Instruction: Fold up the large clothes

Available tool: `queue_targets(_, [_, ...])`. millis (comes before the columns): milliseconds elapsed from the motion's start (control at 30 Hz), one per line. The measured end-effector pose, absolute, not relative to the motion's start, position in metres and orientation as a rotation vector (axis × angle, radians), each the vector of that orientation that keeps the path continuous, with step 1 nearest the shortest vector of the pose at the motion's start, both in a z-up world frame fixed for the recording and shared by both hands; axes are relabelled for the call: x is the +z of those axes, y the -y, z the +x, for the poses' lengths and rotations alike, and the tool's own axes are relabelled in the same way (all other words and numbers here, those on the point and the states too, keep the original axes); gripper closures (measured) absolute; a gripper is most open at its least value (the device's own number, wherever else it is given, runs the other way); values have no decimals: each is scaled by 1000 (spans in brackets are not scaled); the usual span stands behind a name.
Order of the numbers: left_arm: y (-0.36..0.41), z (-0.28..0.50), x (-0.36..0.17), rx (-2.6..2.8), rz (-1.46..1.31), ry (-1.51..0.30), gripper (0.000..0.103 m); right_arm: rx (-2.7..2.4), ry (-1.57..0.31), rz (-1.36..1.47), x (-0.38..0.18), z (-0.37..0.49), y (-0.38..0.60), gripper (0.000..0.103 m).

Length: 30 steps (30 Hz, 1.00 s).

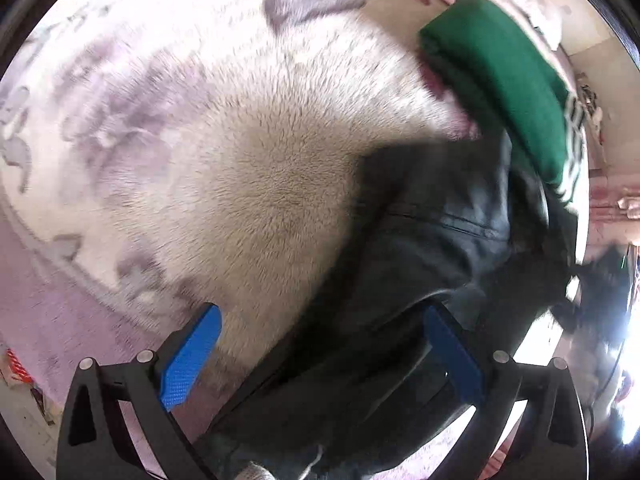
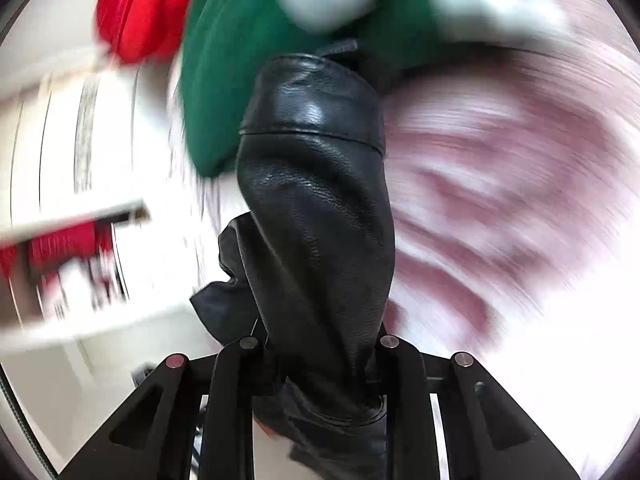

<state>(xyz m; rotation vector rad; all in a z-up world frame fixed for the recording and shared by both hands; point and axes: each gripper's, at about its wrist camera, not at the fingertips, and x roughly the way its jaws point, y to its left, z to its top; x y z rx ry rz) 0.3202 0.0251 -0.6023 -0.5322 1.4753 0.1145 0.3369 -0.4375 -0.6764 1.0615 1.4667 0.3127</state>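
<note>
Fluffy cream floral blanket (image 1: 240, 140) underneath. Right gripper (image 2: 320, 364) clamped on black leather jacket (image 2: 316, 208); left gripper (image 1: 320, 344) jaws apart (grab low, keep fold taut).

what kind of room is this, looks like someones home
Probably a bedroom: the black leather jacket lies over a fuzzy floral blanket that looks like bedding, beside a folded green garment. The right gripper clamps the jacket; the left gripper is open.

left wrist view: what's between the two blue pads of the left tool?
In the left wrist view, black leather jacket fabric and fluffy blanket show between the open left tool's pads.
</note>
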Motion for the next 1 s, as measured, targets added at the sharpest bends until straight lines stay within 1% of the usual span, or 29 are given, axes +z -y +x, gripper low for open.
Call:
queue_targets(100, [-24,302,-582,134,-483,-1465,0,56,-1483,1170,-669,255,500,75])
queue_targets(167, [-27,298,-587,165,-449,-1488,0,-22,-1616,1112,-673,221,537,60])
queue_targets(233, [-11,303,-588,182,-445,-1520,0,-49,-1698,1089,-670,198,561,54])
queue_targets(267, [-4,293,-594,193,-441,-1541,0,-84,-1724,1062,-663,190,573,47])
queue_targets(333, [15,279,-600,206,-436,-1570,0,-160,-1762,927,-637,197,587,45])
queue_targets(367, [22,275,-605,207,-433,-1575,0,-198,-1757,814,-618,199,595,45])
queue_targets(433, [32,273,-618,224,-407,-1590,0,-236,-1720,696,-594,204,612,44])
queue_targets(500, [39,271,-635,248,-367,-1608,0,-182,-1645,577,-560,225,609,44])
queue_targets(533, [40,268,-640,256,-348,-1619,0,-98,-1629,548,-550,246,605,42])
queue_targets(600, [43,268,-656,273,-298,-1635,0,61,-1651,531,-548,270,583,40])
queue_targets(667, [42,268,-664,273,-288,-1643,0,222,-1681,455,-556,305,533,35])
queue_targets(767, [38,268,-667,270,-318,-1638,0,344,-1730,350,-586,341,455,33])
queue_targets(833, [36,267,-667,271,-320,-1635,0,391,-1809,299,-608,354,420,33])
queue_targets(867, [36,267,-668,269,-315,-1634,0,389,-1854,280,-620,357,408,34])
queue_targets(900, [35,266,-668,268,-311,-1632,0,384,-1877,275,-632,359,400,37])
queue_targets(933, [29,255,-663,266,-309,-1631,0,362,-1894,296,-644,360,393,64])
queue_targets(967, [28,254,-663,266,-311,-1630,0,324,-1920,311,-650,359,392,80])
queue_targets(1000, [28,254,-665,268,-313,-1628,0,283,-1908,329,-653,359,397,82])
